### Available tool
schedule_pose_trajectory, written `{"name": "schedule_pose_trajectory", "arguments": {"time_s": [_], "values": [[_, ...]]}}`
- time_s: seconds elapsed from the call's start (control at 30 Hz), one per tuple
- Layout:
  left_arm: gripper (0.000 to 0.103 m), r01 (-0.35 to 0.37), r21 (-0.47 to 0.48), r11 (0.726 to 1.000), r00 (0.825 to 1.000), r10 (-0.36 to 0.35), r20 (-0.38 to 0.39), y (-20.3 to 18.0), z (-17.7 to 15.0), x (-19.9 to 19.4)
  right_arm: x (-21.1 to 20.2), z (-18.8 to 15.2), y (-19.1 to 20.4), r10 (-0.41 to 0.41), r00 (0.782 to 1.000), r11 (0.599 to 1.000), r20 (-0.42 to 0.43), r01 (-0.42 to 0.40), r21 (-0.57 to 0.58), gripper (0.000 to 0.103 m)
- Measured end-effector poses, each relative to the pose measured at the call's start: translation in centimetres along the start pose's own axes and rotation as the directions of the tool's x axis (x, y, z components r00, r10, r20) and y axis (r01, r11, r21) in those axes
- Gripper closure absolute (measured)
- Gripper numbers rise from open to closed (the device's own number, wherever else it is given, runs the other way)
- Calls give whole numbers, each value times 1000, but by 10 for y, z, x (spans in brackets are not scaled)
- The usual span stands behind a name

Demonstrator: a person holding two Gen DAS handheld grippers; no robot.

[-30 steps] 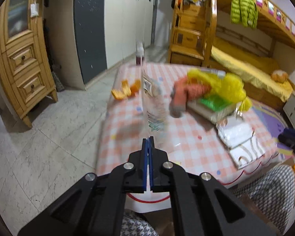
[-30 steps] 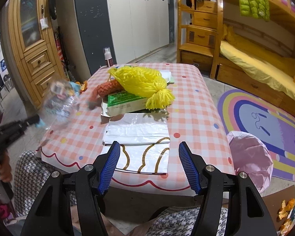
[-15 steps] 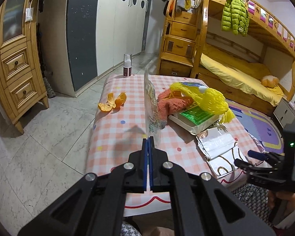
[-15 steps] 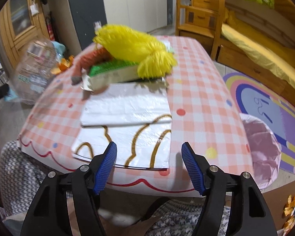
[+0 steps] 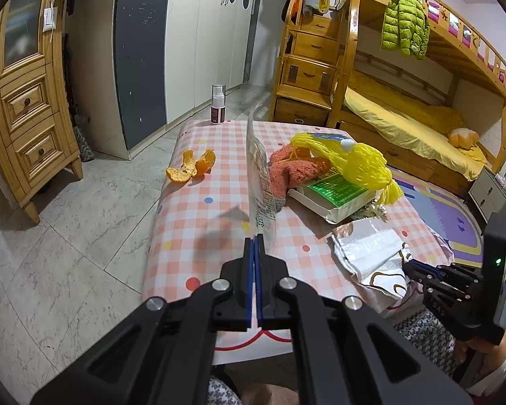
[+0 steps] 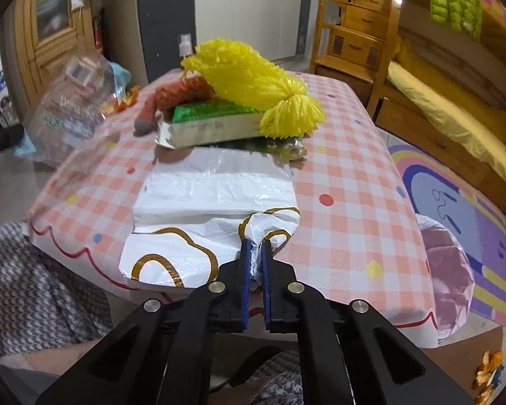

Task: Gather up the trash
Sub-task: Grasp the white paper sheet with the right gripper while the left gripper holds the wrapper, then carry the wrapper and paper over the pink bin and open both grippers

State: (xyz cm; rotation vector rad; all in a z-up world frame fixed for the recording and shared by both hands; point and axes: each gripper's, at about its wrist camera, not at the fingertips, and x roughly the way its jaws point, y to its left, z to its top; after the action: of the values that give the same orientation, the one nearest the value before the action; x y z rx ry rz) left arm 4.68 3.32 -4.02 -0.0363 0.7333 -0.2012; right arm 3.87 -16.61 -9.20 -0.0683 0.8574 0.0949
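My left gripper [image 5: 254, 240] is shut on the lower edge of a clear plastic wrapper [image 5: 261, 182], which stands up edge-on above the checked table [image 5: 199, 236]. In the right wrist view the same wrapper [image 6: 67, 111] hangs blurred at the left. My right gripper [image 6: 256, 246] is at the table's near edge, its jaws closing on a bunched fold of the white plastic bag [image 6: 212, 195] with gold loops, and the pads press on it. The left wrist view also shows that bag [image 5: 367, 253] and the right gripper [image 5: 410, 266].
Orange peel [image 5: 192, 168], a spray bottle [image 5: 218, 104], an orange sock [image 5: 297, 172], a green-topped box [image 6: 212, 125] and a yellow net [image 6: 253, 84] lie on the table. A pink-lined bin [image 6: 448, 263] stands on the floor at the right. A person's patterned lap is below.
My right gripper sank toward the table's near edge and went from wide open to shut on the white bag, lifting a fold. The left gripper kept its hold on the wrapper.
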Motion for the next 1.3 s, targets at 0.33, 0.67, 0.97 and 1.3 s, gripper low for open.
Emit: {"name": "schedule_pose_trajectory", "arguments": {"time_s": [0.33, 0.67, 0.97, 1.3], "values": [[103, 56, 42, 998, 998, -58, 35, -24, 9, -21, -79, 21, -19, -5, 990, 999, 139, -2, 53, 98], [103, 203, 207, 957, 975, -217, 48, -113, 28, -23, -119, 9, -75, -134, 976, 981, 170, 106, 165, 98], [103, 335, 306, 891, 939, -344, -27, -192, 41, 9, -148, -14, -146, -295, 942, 925, 163, 238, 298, 98], [103, 482, 382, 788, 876, -445, -186, -294, 37, 69, -147, -54, -220, -418, 906, 831, 70, 351, 432, 98]]}}
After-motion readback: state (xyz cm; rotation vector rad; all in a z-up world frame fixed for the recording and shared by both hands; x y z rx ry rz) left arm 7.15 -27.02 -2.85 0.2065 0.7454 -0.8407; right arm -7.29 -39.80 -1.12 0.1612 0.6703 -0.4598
